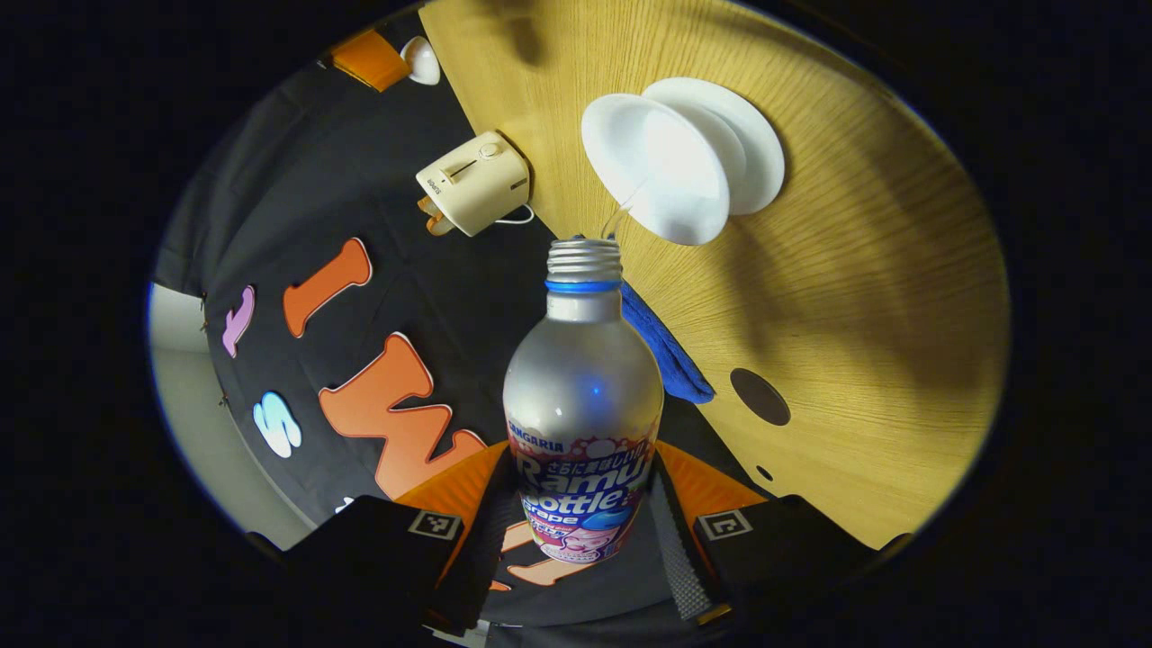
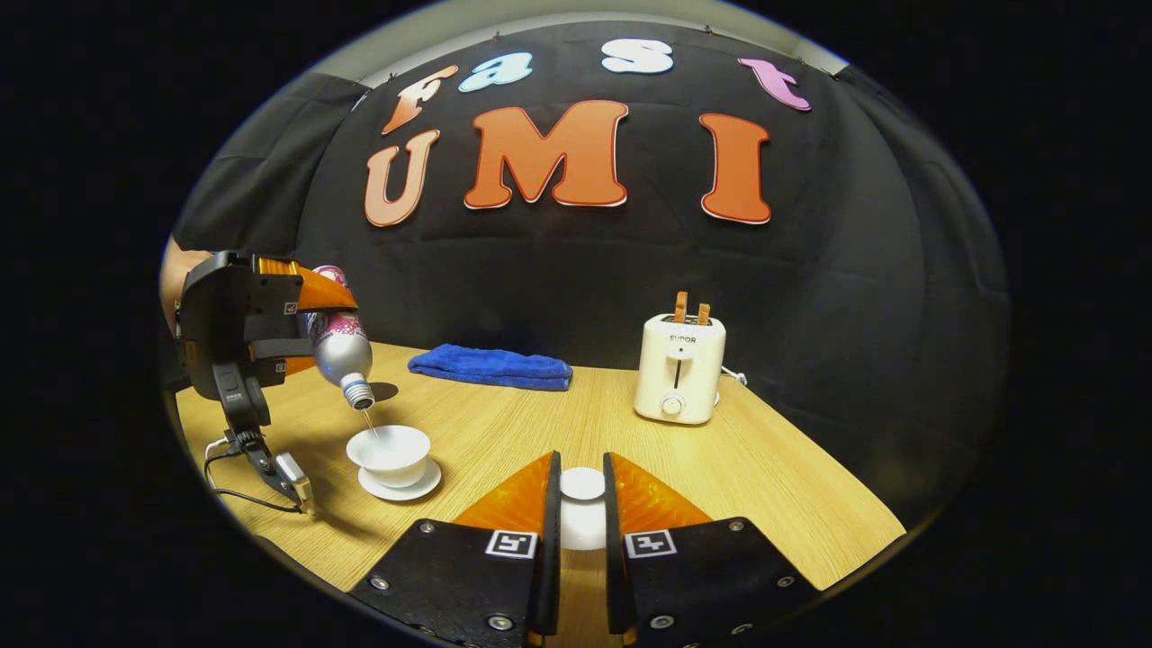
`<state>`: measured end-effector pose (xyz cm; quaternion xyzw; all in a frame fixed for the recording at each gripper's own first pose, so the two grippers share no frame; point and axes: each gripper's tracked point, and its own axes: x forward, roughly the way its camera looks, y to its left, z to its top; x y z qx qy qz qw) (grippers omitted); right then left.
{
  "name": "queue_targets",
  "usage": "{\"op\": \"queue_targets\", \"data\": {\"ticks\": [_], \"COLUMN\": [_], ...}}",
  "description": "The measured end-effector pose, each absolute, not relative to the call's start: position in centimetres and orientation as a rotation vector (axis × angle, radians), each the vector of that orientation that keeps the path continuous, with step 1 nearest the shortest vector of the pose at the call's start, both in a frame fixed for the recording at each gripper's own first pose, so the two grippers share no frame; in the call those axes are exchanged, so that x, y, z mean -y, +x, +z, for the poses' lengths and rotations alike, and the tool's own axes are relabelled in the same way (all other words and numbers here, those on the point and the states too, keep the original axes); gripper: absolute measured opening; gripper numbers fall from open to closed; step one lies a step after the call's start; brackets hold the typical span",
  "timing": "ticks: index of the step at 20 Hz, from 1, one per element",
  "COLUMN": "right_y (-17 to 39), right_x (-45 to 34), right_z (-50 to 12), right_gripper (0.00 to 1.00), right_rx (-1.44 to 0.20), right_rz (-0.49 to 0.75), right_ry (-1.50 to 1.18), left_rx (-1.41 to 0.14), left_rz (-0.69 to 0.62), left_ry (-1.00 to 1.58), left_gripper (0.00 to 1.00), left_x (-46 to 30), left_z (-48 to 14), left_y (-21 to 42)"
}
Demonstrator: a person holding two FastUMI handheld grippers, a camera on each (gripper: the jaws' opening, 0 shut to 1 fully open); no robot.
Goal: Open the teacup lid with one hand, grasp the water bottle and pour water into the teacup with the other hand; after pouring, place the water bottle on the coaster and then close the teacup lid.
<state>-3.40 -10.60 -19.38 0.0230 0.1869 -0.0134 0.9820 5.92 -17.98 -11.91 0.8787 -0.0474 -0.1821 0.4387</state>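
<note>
Left tool (image 1: 580,531): you clamp the bottle (image 1: 580,423), tipped, trickling water into the cup (image 2: 389,453).
Right tool (image 2: 577,517): you grip the lid (image 2: 582,508) above the worktop (image 2: 765,468).
Cup: on its saucer (image 2: 400,486).

One water bottle (image 2: 340,346), tipped over the one teacup (image 2: 390,453), which sits on its single saucer (image 2: 400,487) near the desk's (image 2: 504,432) left edge – one lid (image 2: 582,509), held apart from it. One blue cloth (image 2: 490,367) along the desk's back edge, and one toaster (image 2: 678,369) toward its back right corner with two slices (image 2: 691,308) standing in it. One dark round coaster (image 1: 760,396) on the desk – and two grippers, the left gripper (image 2: 297,328) and the right gripper (image 2: 580,531)
</note>
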Motion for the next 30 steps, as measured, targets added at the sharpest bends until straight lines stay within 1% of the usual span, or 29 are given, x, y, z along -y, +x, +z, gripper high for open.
{"op": "queue_targets", "data": {"ticks": [1, 3, 4, 5, 9, 10, 11, 12, 14, 15, 16, 17, 18, 19, 20, 21, 22, 23, 24, 25, 27, 28, 30], "right_y": [-3.5, -3.3, -3.4, -3.3, -3.4, -3.3, -3.3, -3.2, -3.2, -3.2, -3.2, -3.1, -3.1, -3.1, -3.1, -3.2, -3.0, -2.9, -2.7, -2.8, -2.4, -2.2, -1.8], "right_x": [10.5, 10.4, 10.4, 10.3, 10.2, 10.2, 10.1, 10.0, 9.9, 9.8, 9.8, 9.7, 9.5, 9.3, 9.1, 8.9, 8.7, 8.3, 8.1, 7.8, 7.1, 6.8, 6.0], "right_z": [-19.4, -19.3, -19.3, -19.3, -19.6, -19.6, -19.6, -19.5, -19.2, -19.1, -19.2, -19.1, -18.9, -18.9, -18.8, -18.6, -18.5, -18.0, -17.8, -17.7, -17.2, -17.0, -16.9], "right_gripper": [0.21, 0.21, 0.21, 0.21, 0.21, 0.21, 0.21, 0.21, 0.21, 0.21, 0.21, 0.21, 0.21, 0.21, 0.21, 0.21, 0.21, 0.21, 0.21, 0.21, 0.21, 0.22, 0.22], "right_rx": [-0.377, -0.376, -0.376, -0.377, -0.388, -0.39, -0.389, -0.388, -0.384, -0.382, -0.383, -0.383, -0.384, -0.384, -0.385, -0.389, -0.385, -0.38, -0.375, -0.372, -0.366, -0.362, -0.363], "right_rz": [-0.025, -0.023, -0.024, -0.021, -0.021, -0.022, -0.024, -0.021, -0.021, -0.021, -0.023, -0.021, -0.022, -0.016, -0.012, -0.004, -0.003, 0.004, 0.008, 0.014, 0.026, 0.033, 0.05], "right_ry": [0.046, 0.048, 0.049, 0.049, 0.055, 0.059, 0.064, 0.066, 0.066, 0.066, 0.068, 0.069, 0.07, 0.071, 0.073, 0.072, 0.068, 0.061, 0.055, 0.052, 0.052, 0.055, 0.061], "left_rx": [0.116, 0.124, 0.125, 0.12, 0.121, 0.125, 0.123, 0.12, 0.116, 0.11, 0.105, 0.088, 0.075, 0.067, 0.078, 0.096, 0.118, 0.132, 0.13, 0.119, 0.116, 0.119, 0.112], "left_rz": [-0.451, -0.445, -0.449, -0.451, -0.439, -0.438, -0.44, -0.436, -0.446, -0.447, -0.452, -0.456, -0.457, -0.455, -0.462, -0.477, -0.464, -0.465, -0.468, -0.463, -0.44, -0.425, -0.4], "left_ry": [2.189, 2.2, 2.205, 2.203, 2.154, 2.137, 2.12, 2.102, 2.053, 2.032, 2.006, 1.968, 1.929, 1.891, 1.856, 1.837, 1.835, 1.817, 1.789, 1.753, 1.676, 1.635, 1.547], "left_gripper": [0.81, 0.81, 0.78, 0.81, 0.77, 0.8, 0.77, 0.83, 0.77, 0.77, 0.8, 0.76, 0.8, 0.8, 0.76, 0.8, 0.8, 0.77, 0.84, 0.76, 0.84, 0.76, 0.75], "left_x": [17.9, 17.9, 17.8, 17.7, 17.6, 17.6, 17.5, 17.3, 17.2, 17.2, 17.1, 16.9, 16.6, 16.6, 16.7, 17.0, 17.1, 17.1, 16.9, 16.5, 15.9, 15.3, 14.6], "left_z": [-11.9, -12.1, -12.3, -12.4, -11.9, -12.0, -12.1, -12.1, -12.3, -12.4, -12.4, -12.5, -12.4, -12.4, -12.1, -12.0, -11.6, -11.3, -11.4, -11.4, -10.9, -10.3, -9.8], "left_y": [5.8, 5.8, 5.7, 5.7, 5.9, 5.8, 5.8, 5.8, 5.7, 5.7, 5.7, 5.8, 5.8, 5.8, 5.7, 5.5, 5.4, 5.2, 5.2, 5.1, 5.2, 5.0, 5.2]}}
